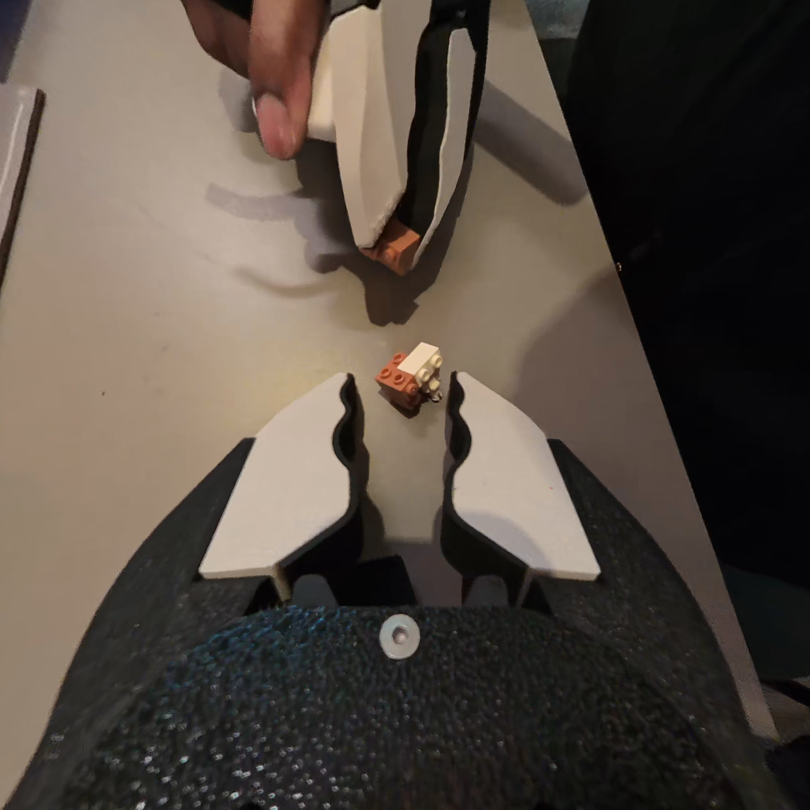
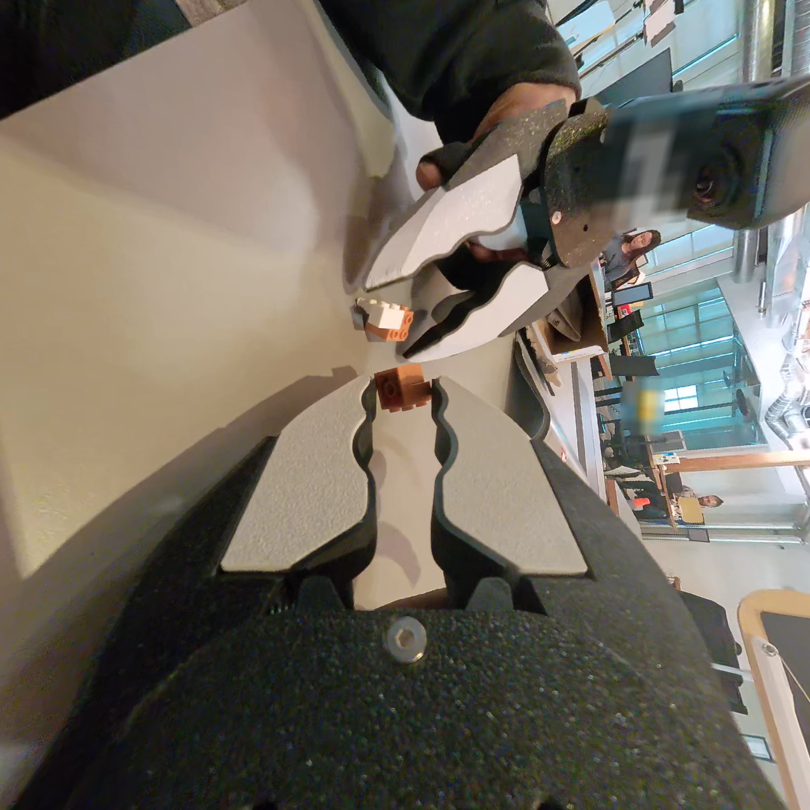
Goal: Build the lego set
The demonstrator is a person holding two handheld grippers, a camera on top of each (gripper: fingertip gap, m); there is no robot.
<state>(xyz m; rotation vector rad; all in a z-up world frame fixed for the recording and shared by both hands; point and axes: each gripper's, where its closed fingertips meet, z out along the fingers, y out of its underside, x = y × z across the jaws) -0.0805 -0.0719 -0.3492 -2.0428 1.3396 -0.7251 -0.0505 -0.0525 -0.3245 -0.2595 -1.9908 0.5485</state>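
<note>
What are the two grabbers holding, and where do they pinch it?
The right gripper pinches a brown brick by its two sides, at its fingertips. The left gripper is open, holding nothing; a brown-and-white brick stack sits on the table at its tips.

**Black speckled bodies, pale grey fingers**

Each gripper has a rough, glitter-flecked black body with a silver screw in a washer behind the jaws. The left gripper (image 1: 405,385) carries two flat, pale grey fingers (image 1: 302,460) lined inside with wavy black pads — the right gripper (image 2: 403,390) is built the same, its screw a hex socket. Seen from across, the left gripper bears a dark camera housing (image 2: 719,171) behind its jaws. The hand (image 2: 504,131) on it wears a dark sleeve and a dark fingerless glove.
</note>
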